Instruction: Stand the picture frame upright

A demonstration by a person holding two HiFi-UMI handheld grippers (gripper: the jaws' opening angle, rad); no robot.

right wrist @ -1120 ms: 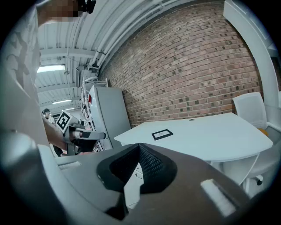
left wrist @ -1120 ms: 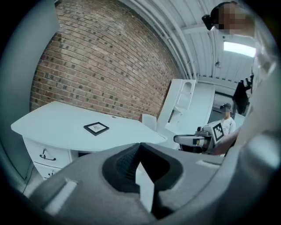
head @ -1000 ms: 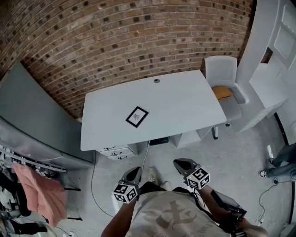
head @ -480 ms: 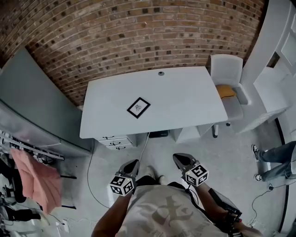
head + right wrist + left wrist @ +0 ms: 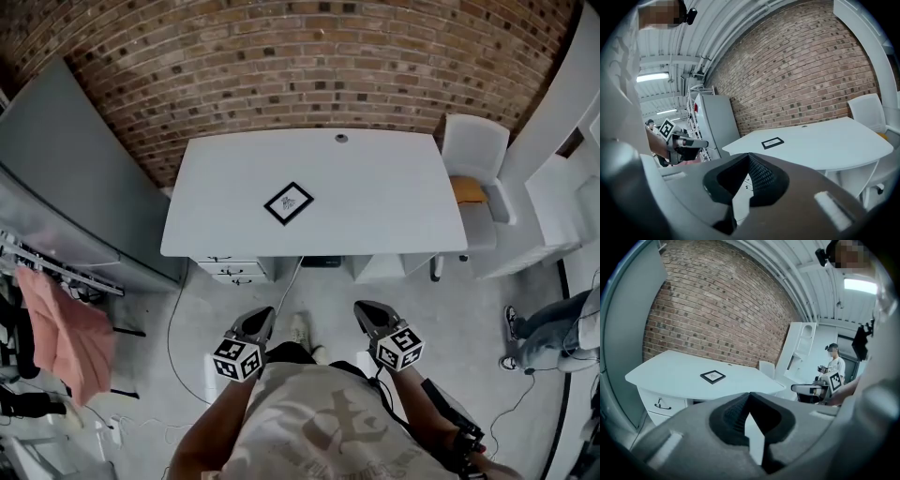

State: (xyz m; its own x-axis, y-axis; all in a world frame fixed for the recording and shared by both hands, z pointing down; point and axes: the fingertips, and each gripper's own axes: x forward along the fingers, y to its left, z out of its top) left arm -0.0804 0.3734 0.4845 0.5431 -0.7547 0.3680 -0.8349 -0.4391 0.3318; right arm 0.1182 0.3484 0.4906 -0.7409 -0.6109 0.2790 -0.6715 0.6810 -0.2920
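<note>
A small black picture frame (image 5: 289,202) lies flat near the middle of the white desk (image 5: 394,206); it also shows in the left gripper view (image 5: 712,376) and the right gripper view (image 5: 772,143). Both grippers hang well short of the desk, over the floor in front of the person. My left gripper (image 5: 262,322) is shut and empty. My right gripper (image 5: 365,314) is shut and empty too. In each gripper view the jaws meet with nothing between them.
A brick wall (image 5: 309,66) runs behind the desk. A white chair (image 5: 473,150) with an orange cushion (image 5: 468,190) stands at the desk's right end. A grey cabinet (image 5: 66,187) is at the left, a drawer unit (image 5: 232,270) under the desk. Another person (image 5: 544,328) stands at right.
The view has swung so the desk sits more square and centred. Both grippers stay shut at about the same place in front of the person. The frame has not moved on the desk.
</note>
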